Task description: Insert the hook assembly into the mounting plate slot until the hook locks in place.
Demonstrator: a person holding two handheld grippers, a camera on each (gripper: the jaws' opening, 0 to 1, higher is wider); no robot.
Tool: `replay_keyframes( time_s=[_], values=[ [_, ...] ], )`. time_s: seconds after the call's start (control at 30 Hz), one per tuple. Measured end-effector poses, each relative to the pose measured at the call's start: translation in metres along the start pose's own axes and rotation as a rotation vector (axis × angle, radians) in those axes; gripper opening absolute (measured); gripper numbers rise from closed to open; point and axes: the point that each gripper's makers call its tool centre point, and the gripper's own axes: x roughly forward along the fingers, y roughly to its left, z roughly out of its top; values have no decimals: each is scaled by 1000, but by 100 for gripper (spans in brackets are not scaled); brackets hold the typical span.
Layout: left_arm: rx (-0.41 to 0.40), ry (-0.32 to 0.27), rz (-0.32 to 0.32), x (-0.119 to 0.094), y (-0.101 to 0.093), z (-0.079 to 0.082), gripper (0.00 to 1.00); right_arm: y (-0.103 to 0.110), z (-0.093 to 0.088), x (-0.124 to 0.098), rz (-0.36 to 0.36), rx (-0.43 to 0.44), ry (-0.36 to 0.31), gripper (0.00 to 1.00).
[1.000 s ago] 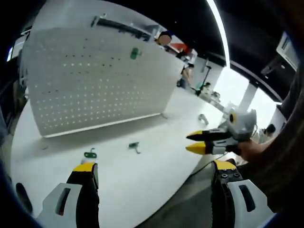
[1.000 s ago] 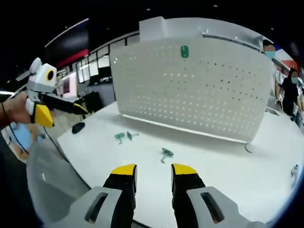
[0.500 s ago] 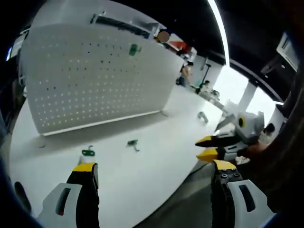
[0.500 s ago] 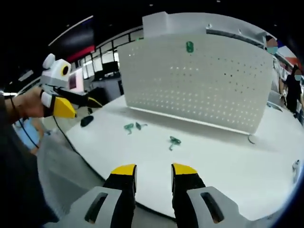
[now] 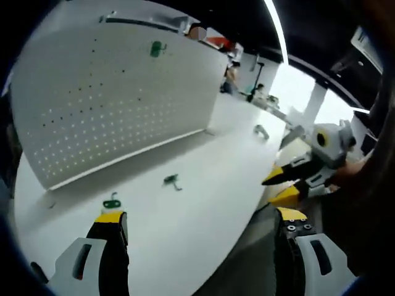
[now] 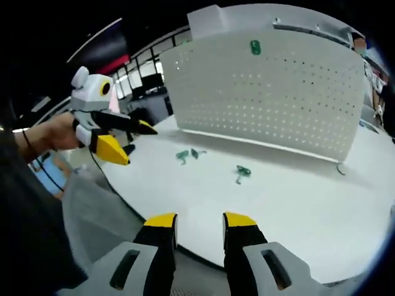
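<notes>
Pegboard, white and upright on the white table, takes up the 11 o'clock part of the left gripper view; in the right gripper view it stands at 1 o'clock. A green mounted hook sits high on its face, seen in the right gripper view near 12 o'clock.

Three loose green hook pieces lie on the table in front of the board. In the right gripper view a pair of hooks lies close together at about 11 o'clock of the centre, and a single hook lies apart from them towards 3 o'clock. In the left gripper view one green piece lies just above the left jaw tip and another further in, near the centre.

The left gripper has its jaws spread wide with nothing between them, held over the table edge. In the right gripper view it enters at 9 o'clock, held in a hand.

The right gripper has yellow tips a narrow gap apart, gripping nothing, held low at the near edge of the table. In the left gripper view it appears at 3 o'clock, jaws slightly parted.
</notes>
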Motion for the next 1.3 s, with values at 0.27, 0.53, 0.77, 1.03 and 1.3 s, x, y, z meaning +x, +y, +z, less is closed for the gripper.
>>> replay_keyframes(
  time_s=[0.27,0.53,0.77,1.03,1.3],
  values=[
    [57,67,-38,24,4,-5,100,-6,-2,3,-9,6,21,39],
    [82,113,-91,57,6,-4,100,-16,-6,5,-41,2,38,48],
    [121,139,-104,77,12,-4,100,-25,-14,9,-61,70,54,47],
    [193,184,-141,101,21,-7,100,-38,-7,14,-72,112,36,41],
    [238,139,-149,128,29,10,92,-35,-19,16,-57,137,72,34]
  ],
)
